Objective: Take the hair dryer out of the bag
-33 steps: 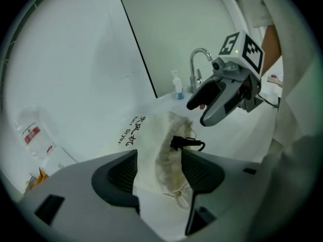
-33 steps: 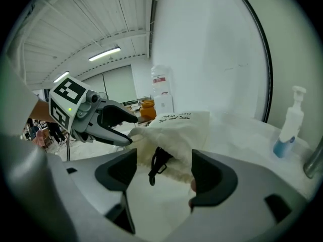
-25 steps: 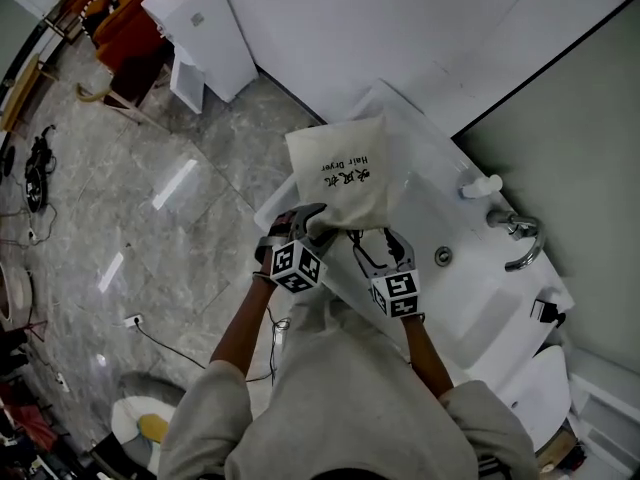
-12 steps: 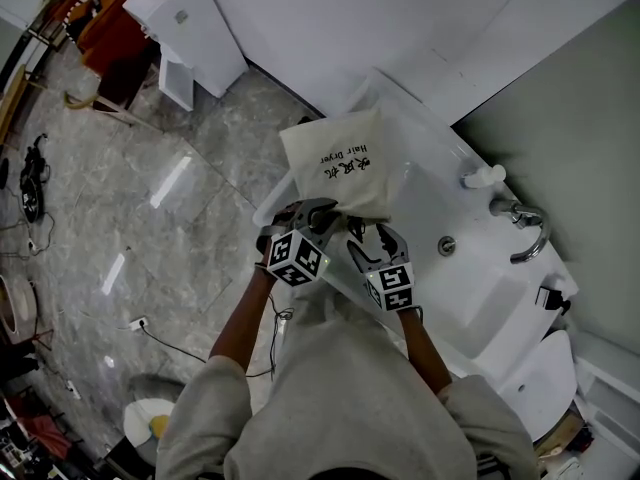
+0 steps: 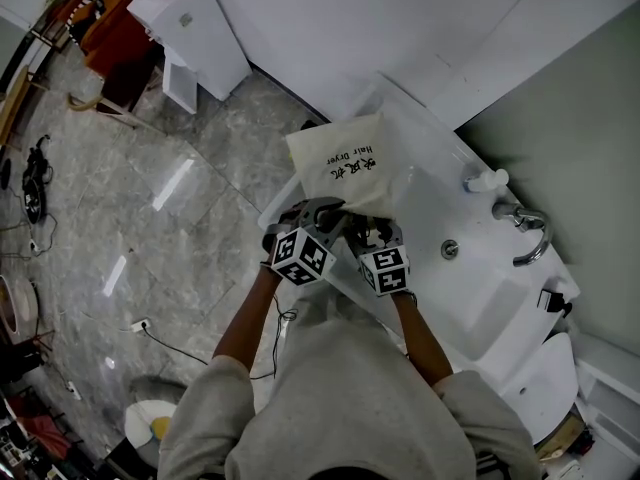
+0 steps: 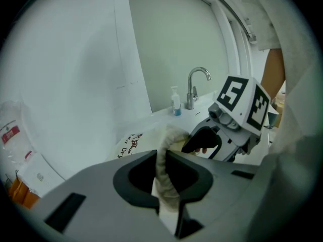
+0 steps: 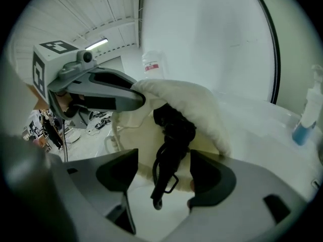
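A cream cloth bag [image 5: 350,168] printed "Hair Dryer" lies on the white washbasin top [image 5: 440,203]. My left gripper [image 5: 322,215] is at the bag's near edge. In the left gripper view its jaws are closing on the bag's rolled rim [image 6: 164,165] and pinch it. The right gripper [image 5: 366,232] sits at the bag's mouth beside the left one. In the right gripper view the bag [image 7: 199,107] gapes open. The black hair dryer [image 7: 171,130] and its looped cord hang out between my right gripper's [image 7: 162,173] open jaws, which do not press on it.
A chrome tap [image 5: 525,233] and a soap bottle [image 5: 485,181] stand at the basin's far side, with the drain [image 5: 450,249] near them. A white cabinet [image 5: 195,33] stands on the marble floor to the left. The person's grey sleeves fill the lower middle.
The left gripper's jaws have gone from wide apart to pinched on the bag's rim. The right gripper has moved in toward the bag's mouth, close beside the left one.
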